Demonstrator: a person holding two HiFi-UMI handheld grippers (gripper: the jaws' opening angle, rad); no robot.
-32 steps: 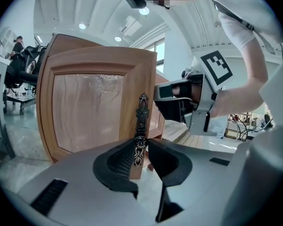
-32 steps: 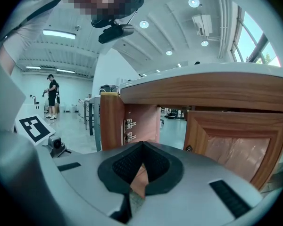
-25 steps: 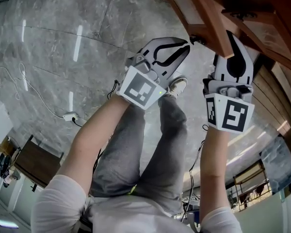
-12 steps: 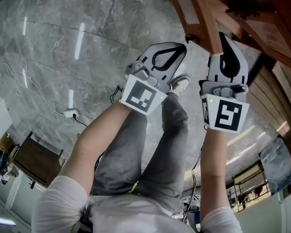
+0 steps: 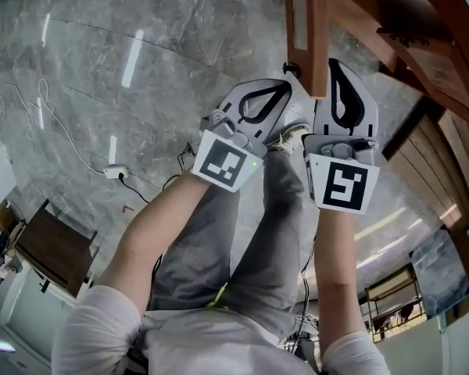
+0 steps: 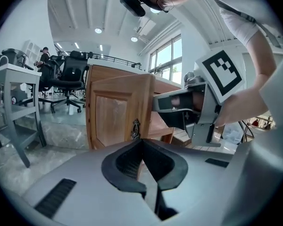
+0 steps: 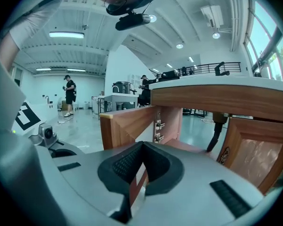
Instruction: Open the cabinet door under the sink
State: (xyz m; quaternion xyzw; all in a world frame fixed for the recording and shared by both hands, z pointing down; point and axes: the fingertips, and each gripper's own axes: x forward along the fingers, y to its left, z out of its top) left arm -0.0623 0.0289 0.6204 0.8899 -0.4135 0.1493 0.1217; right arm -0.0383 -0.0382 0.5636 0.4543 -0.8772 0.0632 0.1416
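Note:
The wooden cabinet door (image 5: 317, 30) under the counter stands swung out, edge-on in the head view. My right gripper (image 5: 333, 64) is shut on its free edge; in the right gripper view the door (image 7: 127, 121) runs back to its hinges and its edge passes between the pads of the right gripper (image 7: 142, 145). My left gripper (image 5: 289, 84) hangs just left of the door. Its jaws have just been closing and the left gripper (image 6: 142, 141) is shut with nothing between them. The door's front panel (image 6: 113, 112) with a dark metal handle (image 6: 136, 128) faces it.
A second, shut cabinet door (image 7: 247, 159) with a matching handle sits to the right, and a dark pipe (image 7: 214, 131) hangs inside the cabinet. My legs and shoe (image 5: 293, 135) are below the grippers. A cable and power strip (image 5: 113, 170) lie on the marble floor. A grey table (image 6: 14, 117) and office chairs (image 6: 70, 74) stand beyond.
The door has swung further out, toward the left in the head view, with my right gripper on its edge. My left gripper moved along beside it and its jaws closed.

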